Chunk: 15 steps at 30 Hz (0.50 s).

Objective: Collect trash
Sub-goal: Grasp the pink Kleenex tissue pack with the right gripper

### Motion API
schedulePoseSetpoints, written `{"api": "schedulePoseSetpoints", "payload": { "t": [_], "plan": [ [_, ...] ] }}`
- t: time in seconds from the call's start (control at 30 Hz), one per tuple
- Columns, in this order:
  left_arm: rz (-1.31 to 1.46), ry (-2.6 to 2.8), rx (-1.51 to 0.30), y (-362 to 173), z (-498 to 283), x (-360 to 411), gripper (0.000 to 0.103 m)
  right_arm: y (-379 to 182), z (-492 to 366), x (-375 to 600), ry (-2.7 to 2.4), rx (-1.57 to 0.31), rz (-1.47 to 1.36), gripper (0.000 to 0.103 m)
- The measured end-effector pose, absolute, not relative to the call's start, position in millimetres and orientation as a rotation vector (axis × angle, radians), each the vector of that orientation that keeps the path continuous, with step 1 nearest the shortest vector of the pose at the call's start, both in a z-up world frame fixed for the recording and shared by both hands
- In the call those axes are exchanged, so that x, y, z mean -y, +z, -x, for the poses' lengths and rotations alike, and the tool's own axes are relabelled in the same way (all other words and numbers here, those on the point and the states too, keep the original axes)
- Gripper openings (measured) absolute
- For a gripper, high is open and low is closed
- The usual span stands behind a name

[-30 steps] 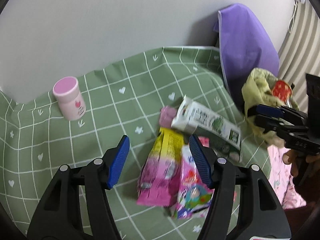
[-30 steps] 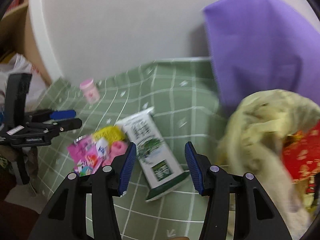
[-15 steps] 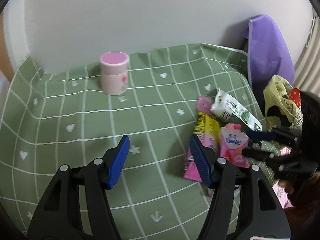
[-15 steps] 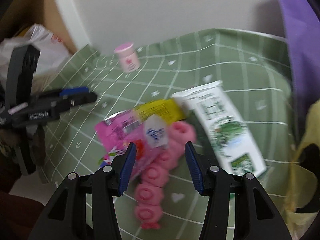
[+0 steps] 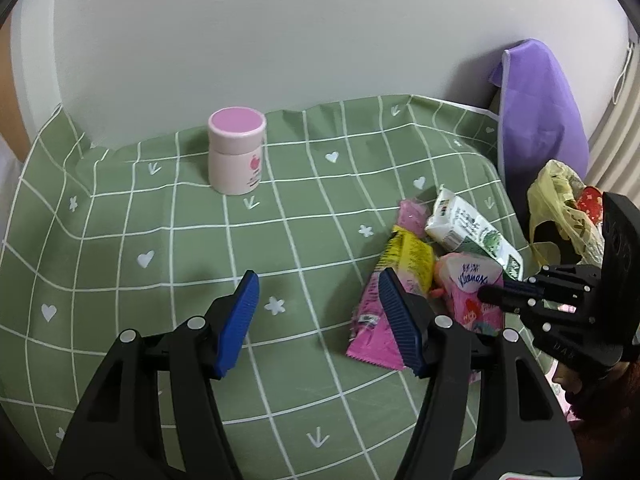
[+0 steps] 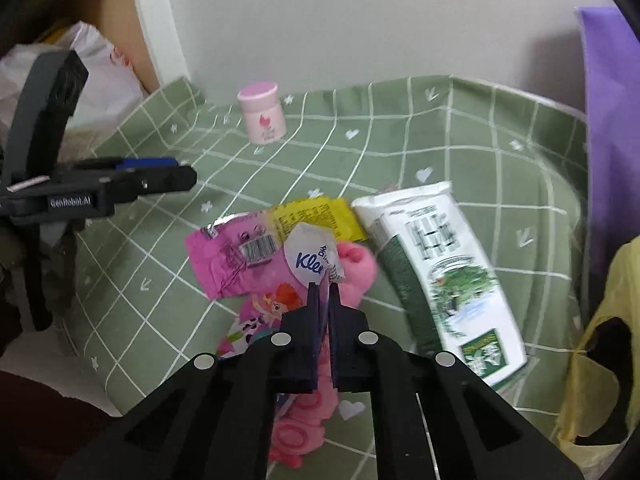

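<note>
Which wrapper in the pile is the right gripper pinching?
The pink Kleenex tissue pack: the right gripper has just closed on its white top flap. The pink-yellow snack wrapper and green-white pack lie untouched.

Open cloth point(image 5: 168, 240) left, pink jar point(image 5: 236, 156) rear, wrapper pile point(image 5: 404, 280) right

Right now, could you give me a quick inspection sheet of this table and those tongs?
Surface: green checked cloth, lying wrinkled against the wall.
Job's things: tissue pack, pink-and-yellow wrapper, white-and-green packet, pink plush piece, piled together.
Clutter: pink jar standing upright, apart from the pile.
Grippers: left tongs open, empty; right tongs just closed, pinching the tissue pack's edge.
Cables: nothing seen.
Surroundings: yellow bag, purple cloth, white wall.
</note>
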<state>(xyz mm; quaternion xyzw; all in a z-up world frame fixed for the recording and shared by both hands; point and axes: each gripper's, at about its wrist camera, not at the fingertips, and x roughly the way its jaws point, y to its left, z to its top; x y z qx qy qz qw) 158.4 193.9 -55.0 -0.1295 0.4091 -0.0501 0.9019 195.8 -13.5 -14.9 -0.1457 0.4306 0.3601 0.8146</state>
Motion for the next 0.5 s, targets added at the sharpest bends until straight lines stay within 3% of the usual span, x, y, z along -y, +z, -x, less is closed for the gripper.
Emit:
{"api": "schedulePoseSetpoints", "payload": {
  "t": [0.5],
  "plan": [
    [0.159, -0.194, -0.942, -75, -191, -138, 0.059, 10, -212, 104, 0.519, -0.873, 0.193, 0.006]
  ]
}}
